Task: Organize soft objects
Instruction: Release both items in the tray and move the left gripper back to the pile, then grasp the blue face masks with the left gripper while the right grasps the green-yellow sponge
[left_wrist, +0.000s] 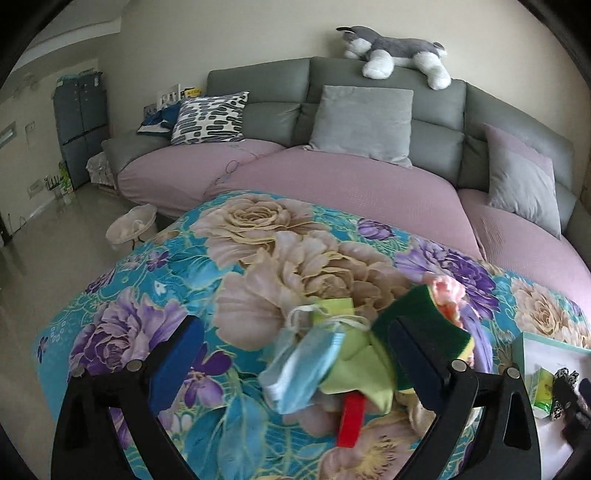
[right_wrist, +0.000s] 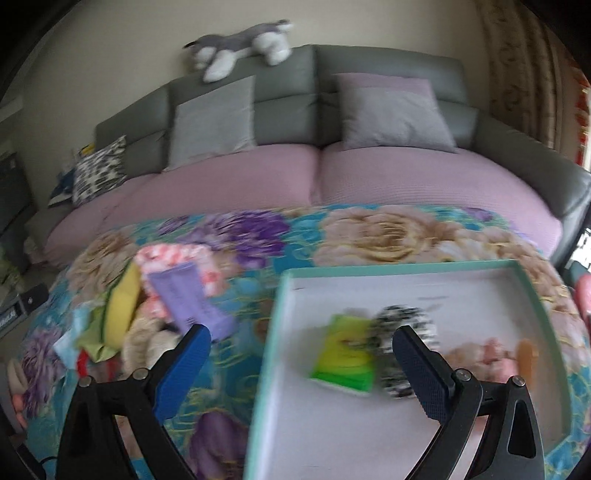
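Our left gripper (left_wrist: 295, 363) spreads wide over a heap on the floral blanket (left_wrist: 147, 280): a pale blue face mask (left_wrist: 299, 365) at its centre, a green scouring sponge (left_wrist: 413, 310) at two o'clock. Our right gripper (right_wrist: 301, 363) also gapes wide and empty above the mint-rimmed white tray (right_wrist: 399, 264), a green-yellow packet (right_wrist: 347, 356) lying inside it.

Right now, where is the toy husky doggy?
The plush husky lies on top of the grey sofa's backrest, above the grey cushion, in both wrist views.
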